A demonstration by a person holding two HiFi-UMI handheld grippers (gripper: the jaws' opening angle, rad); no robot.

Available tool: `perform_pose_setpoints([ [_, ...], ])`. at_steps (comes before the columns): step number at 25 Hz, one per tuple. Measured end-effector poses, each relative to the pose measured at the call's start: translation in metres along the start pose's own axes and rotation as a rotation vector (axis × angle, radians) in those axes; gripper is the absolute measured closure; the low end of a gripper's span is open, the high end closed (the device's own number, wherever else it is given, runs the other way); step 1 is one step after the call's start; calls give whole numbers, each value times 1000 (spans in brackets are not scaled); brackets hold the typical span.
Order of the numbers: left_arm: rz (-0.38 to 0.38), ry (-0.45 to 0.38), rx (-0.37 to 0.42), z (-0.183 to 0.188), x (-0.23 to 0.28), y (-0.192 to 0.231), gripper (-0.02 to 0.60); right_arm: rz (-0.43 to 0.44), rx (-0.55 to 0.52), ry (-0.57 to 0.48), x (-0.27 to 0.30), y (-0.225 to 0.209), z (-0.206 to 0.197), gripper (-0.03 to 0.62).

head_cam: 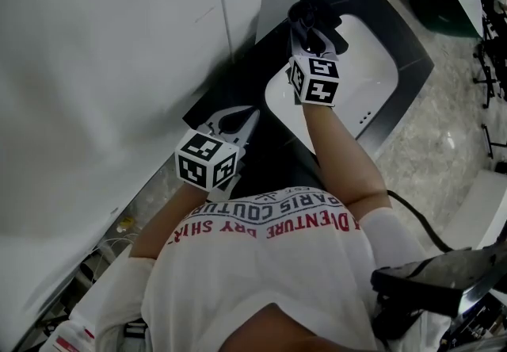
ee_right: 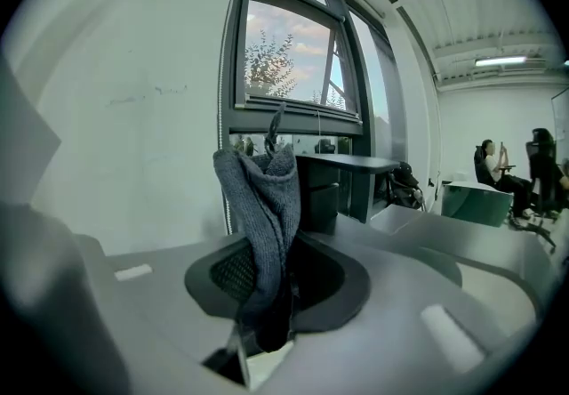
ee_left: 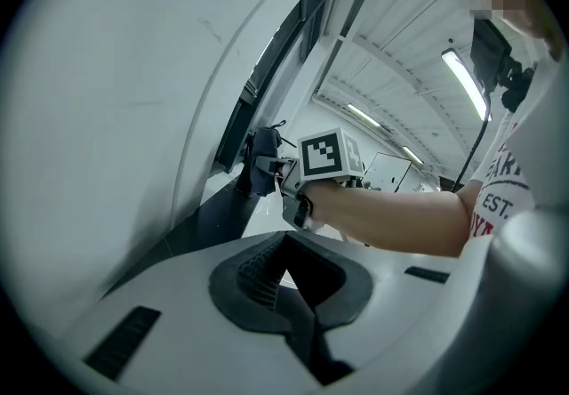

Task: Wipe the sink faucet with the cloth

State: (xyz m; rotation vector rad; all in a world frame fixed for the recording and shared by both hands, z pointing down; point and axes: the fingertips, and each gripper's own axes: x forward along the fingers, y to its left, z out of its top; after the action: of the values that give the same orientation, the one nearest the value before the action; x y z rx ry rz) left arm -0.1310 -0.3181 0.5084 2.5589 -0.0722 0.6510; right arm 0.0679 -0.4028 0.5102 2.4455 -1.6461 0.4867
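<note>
Right hand-held gripper [head_cam: 314, 32] at upper centre of the frame, clamped on grey cloth [ee_right: 263, 206], over white sink [head_cam: 372, 65], left hand-held gripper [ee_left: 298, 313] at centre left, jaws together, empty, above dark table [head_cam: 212, 98].

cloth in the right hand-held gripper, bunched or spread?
Bunched. The cloth stands up as a crumpled, folded wad, pinched between the jaws of the right hand-held gripper; no flat, spread face shows.
</note>
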Motion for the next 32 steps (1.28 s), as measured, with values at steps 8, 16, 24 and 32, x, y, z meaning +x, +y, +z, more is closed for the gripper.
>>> perform_pose_setpoints([
  [8, -22, 21, 5, -6, 8, -10, 580, -57, 19, 8, -34, -27, -15, 513],
  [16, -68, 46, 41, -6, 22, -32, 580, -91, 61, -12, -79, -56, -28, 513],
  [24, -96, 53, 53, -6, 33, -49, 580, -75, 66, -17, -94, -67, -31, 513],
  [32, -34, -23, 24, 2, 27, -65, 580, 209, 44, 9, -136, -28, -22, 513],
])
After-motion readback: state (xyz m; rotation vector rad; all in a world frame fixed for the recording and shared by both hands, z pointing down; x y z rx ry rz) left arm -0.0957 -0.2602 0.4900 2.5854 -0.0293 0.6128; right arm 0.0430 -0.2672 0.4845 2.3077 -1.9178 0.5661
